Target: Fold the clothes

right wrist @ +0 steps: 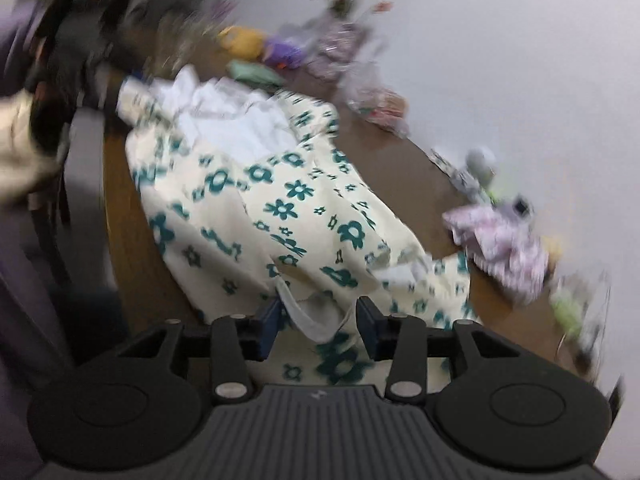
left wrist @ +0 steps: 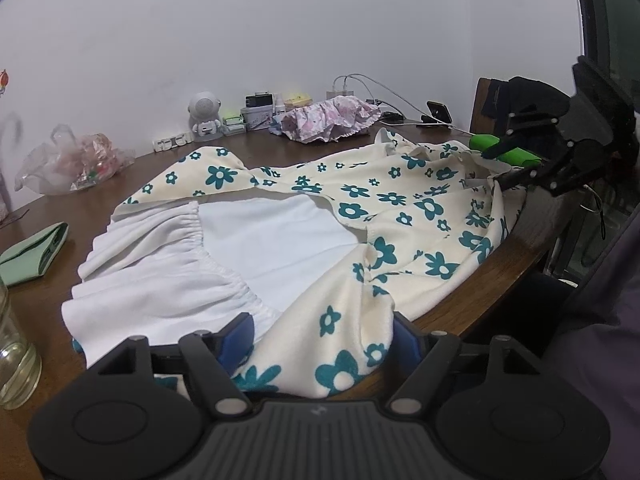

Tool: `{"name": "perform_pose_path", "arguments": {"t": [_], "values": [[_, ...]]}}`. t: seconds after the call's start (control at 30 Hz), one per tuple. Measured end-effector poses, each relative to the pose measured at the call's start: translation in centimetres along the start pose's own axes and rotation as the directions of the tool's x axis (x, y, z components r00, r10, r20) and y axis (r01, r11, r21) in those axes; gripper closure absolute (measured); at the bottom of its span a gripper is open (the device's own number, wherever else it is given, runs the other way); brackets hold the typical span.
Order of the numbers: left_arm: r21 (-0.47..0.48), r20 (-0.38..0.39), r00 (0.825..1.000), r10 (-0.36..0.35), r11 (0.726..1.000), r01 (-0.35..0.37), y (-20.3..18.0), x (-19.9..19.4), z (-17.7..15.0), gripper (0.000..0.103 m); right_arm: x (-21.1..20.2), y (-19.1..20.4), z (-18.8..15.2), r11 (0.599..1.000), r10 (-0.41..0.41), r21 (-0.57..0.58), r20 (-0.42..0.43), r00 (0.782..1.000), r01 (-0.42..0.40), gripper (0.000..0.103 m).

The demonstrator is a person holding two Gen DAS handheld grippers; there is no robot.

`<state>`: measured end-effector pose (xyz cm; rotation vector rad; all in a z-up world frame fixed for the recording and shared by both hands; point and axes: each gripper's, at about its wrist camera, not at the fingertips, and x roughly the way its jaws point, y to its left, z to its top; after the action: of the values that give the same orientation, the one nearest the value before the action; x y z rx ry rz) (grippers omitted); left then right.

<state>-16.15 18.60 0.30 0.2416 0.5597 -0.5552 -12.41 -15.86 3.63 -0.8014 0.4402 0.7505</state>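
A cream dress with teal flowers [left wrist: 404, 216] lies spread on the brown wooden table [left wrist: 472, 304], its white lining [left wrist: 180, 264] turned up at the near left. My left gripper [left wrist: 322, 344] is open, its jaws on either side of the dress's near hem at the table edge. My right gripper [left wrist: 500, 164] is at the far right end of the dress, by the collar. In the blurred right wrist view the right gripper [right wrist: 318, 326] is open, with the dress [right wrist: 280, 208] and a white strap [right wrist: 308, 320] lying between its jaws.
A pink floral garment [left wrist: 332, 120] lies at the back of the table with chargers, a phone [left wrist: 438, 112], boxes and a small white robot figure [left wrist: 205, 116]. A plastic bag [left wrist: 72, 160] and a folded green cloth [left wrist: 32, 256] are at the left. A glass jar [left wrist: 16, 352] stands near left.
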Motion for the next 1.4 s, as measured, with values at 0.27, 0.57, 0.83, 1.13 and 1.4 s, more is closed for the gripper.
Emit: {"name": "perform_pose_path", "arguments": {"t": [0.27,0.57,0.83,1.13,1.4], "values": [[0.014,0.010,1.000,0.001,1.000,-0.001,-0.1,-0.1,-0.1,0.030,-0.3,-2.3,1.6,0.955,0.277,-0.041,-0.227,0.934,-0.293,0.098],[-0.005,0.046,0.999,-0.010,1.000,0.010,0.2,-0.3,-1.0,0.030,-4.4,-5.8,1.0,0.830,0.549,0.223,-0.163,0.820,-0.511,0.059],[0.025,0.195,0.968,-0.160,0.987,0.158,-1.6,-3.1,3.5,0.022,-4.2,-6.0,-2.9,0.915,0.217,0.375,-0.147,0.965,-0.149,0.060],[0.122,-0.043,0.826,-0.563,0.817,0.563,-15.2,11.5,12.0,0.023,-5.0,-2.4,-5.7,0.898,0.040,0.440,-0.070,0.997,-0.005,0.060],[0.027,-0.173,0.865,-0.471,0.876,0.482,-17.2,17.7,14.0,0.059,-8.1,-2.1,-9.6,0.834,-0.010,0.552,0.044,0.999,-0.016,0.052]]}}
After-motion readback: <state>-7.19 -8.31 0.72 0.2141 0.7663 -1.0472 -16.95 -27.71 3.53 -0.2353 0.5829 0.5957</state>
